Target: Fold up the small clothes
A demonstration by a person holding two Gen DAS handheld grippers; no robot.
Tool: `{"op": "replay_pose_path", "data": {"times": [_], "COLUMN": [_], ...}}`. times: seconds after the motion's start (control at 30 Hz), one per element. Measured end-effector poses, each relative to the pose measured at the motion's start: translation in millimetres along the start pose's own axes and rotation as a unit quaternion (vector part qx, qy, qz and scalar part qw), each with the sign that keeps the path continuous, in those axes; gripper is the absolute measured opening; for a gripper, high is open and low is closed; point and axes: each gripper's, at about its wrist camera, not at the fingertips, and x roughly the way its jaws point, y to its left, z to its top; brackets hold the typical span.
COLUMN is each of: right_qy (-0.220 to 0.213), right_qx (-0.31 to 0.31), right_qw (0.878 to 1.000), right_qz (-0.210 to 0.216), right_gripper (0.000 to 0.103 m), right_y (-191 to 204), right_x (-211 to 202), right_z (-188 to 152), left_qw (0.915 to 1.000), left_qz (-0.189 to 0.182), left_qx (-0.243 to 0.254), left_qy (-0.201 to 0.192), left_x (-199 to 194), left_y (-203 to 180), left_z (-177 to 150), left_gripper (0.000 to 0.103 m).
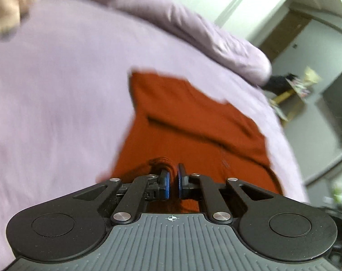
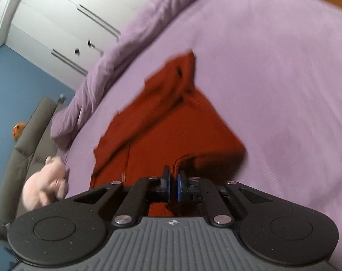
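Rust-red garment point(image 1: 193, 124) lay spread on the lilac bedsheet point(image 1: 58, 90), a sleeve folded across its body. Left gripper point(image 1: 172, 180) had its blue pads point(image 1: 167, 185) nearly together, pinching a bunched edge of the garment's near hem. Right gripper point(image 2: 172, 184) likewise narrow, clamped on a raised fold of the same cloth point(image 2: 171, 117) at the near edge. Lilac pillows point(image 2: 116, 63) ran along the far side; a pink plush toy point(image 2: 46, 180) sat by the grey headboard point(image 2: 28, 140). Both views motion-blurred.

Garment point(image 1: 193, 122) on bedsheet point(image 1: 58, 90) (pillow point(image 1: 216, 36) behind).
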Motion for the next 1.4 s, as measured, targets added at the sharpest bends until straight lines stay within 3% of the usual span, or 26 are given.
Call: {"op": "replay_pose_path", "data": {"times": [0.13, 0.17, 0.23, 0.3, 0.37, 0.4, 0.57, 0.67, 0.73, 0.77, 0.83, 0.87, 0.93, 1.03, 1.13, 1.23, 1.4], "right_qy": [-0.039, -0.045, -0.047, -0.055, -0.079, -0.082, -0.030, -0.018, -0.005, -0.003, 0.001, 0.002, -0.002, -0.018, -0.021, -0.007, 0.017], "right_qx": [-0.087, -0.105, -0.140, -0.166, -0.184, -0.196, -0.268, -0.292, -0.297, -0.301, -0.318, -0.328, -0.333, -0.339, -0.344, -0.344, -0.306], "right_qw": [0.994, 0.991, 0.984, 0.977, 0.972, 0.969, 0.953, 0.945, 0.944, 0.943, 0.937, 0.933, 0.931, 0.929, 0.930, 0.926, 0.940], "right_qz": [-0.060, -0.075, -0.103, -0.122, -0.124, -0.125, -0.136, -0.149, -0.147, -0.143, -0.143, -0.149, -0.148, -0.144, -0.129, -0.152, -0.151], "right_gripper": [0.005, 0.005, 0.006, 0.009, 0.026, 0.030, 0.036, 0.037, 0.035, 0.029, 0.013, 0.012, 0.011, 0.008, 0.007, 0.009, 0.012], "right_y": [33.1, 39.4, 49.6, 53.8, 51.6, 48.1, 36.9, 33.6, 33.0, 33.2, 35.6, 36.2, 35.7, 39.4, 42.7, 40.2, 27.2], "right_x": [34.8, 45.5, 66.1, 75.9, 77.1, 75.9, 95.0, 105.3, 111.2, 112.8, 114.8, 115.9, 113.7, 106.4, 102.2, 109.3, 118.9], "right_z": [27.1, 31.3, 38.2, 42.5, 45.2, 45.2, 43.5, 44.0, 44.0, 43.1, 40.0, 38.4, 37.0, 33.7, 31.3, 32.8, 42.5], "left_qw": [0.9982, 0.9974, 0.9964, 0.9947, 0.9928, 0.9916, 0.9836, 0.9815, 0.9827, 0.9834, 0.9842, 0.9842, 0.9846, 0.9822, 0.9822, 0.9846, 0.9816], "left_qz": [0.047, 0.059, 0.065, 0.068, 0.059, 0.057, 0.046, 0.053, 0.046, 0.042, 0.043, 0.043, 0.034, 0.032, 0.046, 0.041, 0.040], "left_qx": [0.031, 0.037, 0.050, 0.069, 0.097, 0.114, 0.173, 0.178, 0.173, 0.170, 0.167, 0.167, 0.167, 0.177, 0.173, 0.156, 0.169], "left_qy": [-0.020, -0.019, -0.021, -0.033, -0.036, -0.025, 0.027, 0.046, 0.046, 0.044, 0.040, 0.039, 0.041, 0.054, 0.058, 0.066, 0.078], "left_x": [32.5, 41.9, 52.2, 50.3, 48.6, 51.6, 79.1, 96.1, 98.8, 98.9, 98.2, 98.1, 95.1, 97.9, 104.1, 107.8, 116.4], "left_y": [-16.1, -18.2, -17.3, -10.1, -5.1, -3.1, -4.2, -4.7, -4.6, -4.0, -2.7, -2.2, -1.2, -1.4, 0.0, 2.0, -1.8], "left_z": [16.2, 17.7, 18.6, 16.6, 15.6, 15.5, 10.2, 7.3, 6.2, 6.1, 6.1, 6.7, 6.4, 4.5, 6.5, 10.7, 11.4], "left_gripper": [0.011, 0.015, 0.029, 0.060, 0.063, 0.064, 0.064, 0.061, 0.059, 0.057, 0.043, 0.034, 0.028, 0.028, 0.039, 0.048, 0.050]}}
